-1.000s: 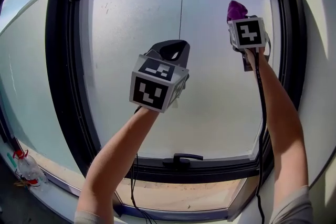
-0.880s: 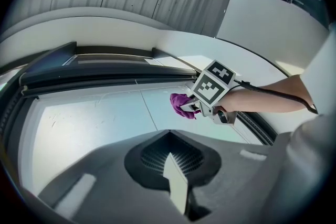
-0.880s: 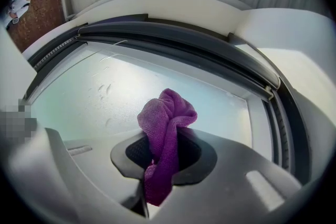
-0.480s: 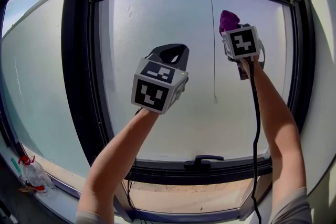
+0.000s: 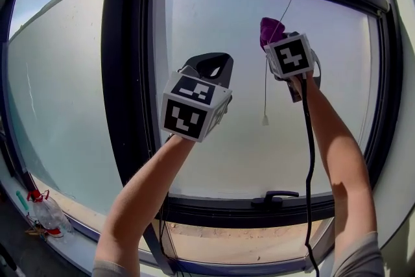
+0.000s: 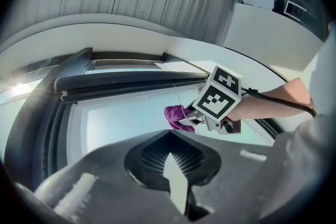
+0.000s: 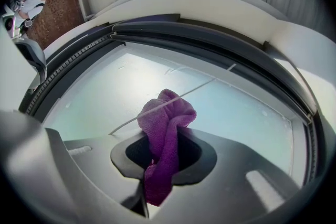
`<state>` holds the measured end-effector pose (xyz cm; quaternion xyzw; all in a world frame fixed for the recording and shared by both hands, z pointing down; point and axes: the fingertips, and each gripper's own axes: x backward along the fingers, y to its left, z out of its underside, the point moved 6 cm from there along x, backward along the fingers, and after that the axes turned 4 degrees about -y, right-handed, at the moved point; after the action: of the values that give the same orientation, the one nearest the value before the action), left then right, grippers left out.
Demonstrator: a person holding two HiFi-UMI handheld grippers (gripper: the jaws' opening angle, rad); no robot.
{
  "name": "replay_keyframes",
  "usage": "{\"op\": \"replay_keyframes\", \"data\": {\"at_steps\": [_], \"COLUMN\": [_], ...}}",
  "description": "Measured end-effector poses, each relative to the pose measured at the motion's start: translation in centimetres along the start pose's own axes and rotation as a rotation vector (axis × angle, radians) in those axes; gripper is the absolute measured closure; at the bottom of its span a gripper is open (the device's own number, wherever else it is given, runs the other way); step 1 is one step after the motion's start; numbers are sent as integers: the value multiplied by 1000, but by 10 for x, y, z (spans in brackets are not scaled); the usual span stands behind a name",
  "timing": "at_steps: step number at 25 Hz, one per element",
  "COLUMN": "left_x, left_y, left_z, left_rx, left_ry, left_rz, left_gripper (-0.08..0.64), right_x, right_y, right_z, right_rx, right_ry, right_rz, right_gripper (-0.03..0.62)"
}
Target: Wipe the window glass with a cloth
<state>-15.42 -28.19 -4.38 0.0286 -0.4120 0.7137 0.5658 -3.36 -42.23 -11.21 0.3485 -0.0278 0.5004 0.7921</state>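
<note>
Glass [image 5: 246, 152] frosted, frame [image 5: 123, 74] dark; purple cloth [image 7: 165, 128] in right tongs [image 7: 164, 157]

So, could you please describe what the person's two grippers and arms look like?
The left gripper and right gripper have broad dark grey jaw bodies. Each carries a white cube with black square markers: the left cube and the right cube. A black cable runs along the right arm. The forearms are bare, with light grey sleeves higher up.
</note>
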Motion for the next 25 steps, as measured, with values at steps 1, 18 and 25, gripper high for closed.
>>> {"op": "replay_keyframes", "data": {"at_steps": [1,18,25], "left_x": [6,97,121], "left_y": [7,98,123], "left_z": [2,25,28], "left_rx": [1,-47,-75], "left_ry": [3,67,82], "left_rz": [-7,-128,-169], "left_gripper": [560,560,560], "right_x": [-3,-51,-64], "right_y": [10,143,184], "right_z": [-4,-80,-104], "right_rx": [9,35,21], "right_ry": [4,-100,-139], "right_rz": [-9,-172,-208], "right_gripper": [499,499,499]}}
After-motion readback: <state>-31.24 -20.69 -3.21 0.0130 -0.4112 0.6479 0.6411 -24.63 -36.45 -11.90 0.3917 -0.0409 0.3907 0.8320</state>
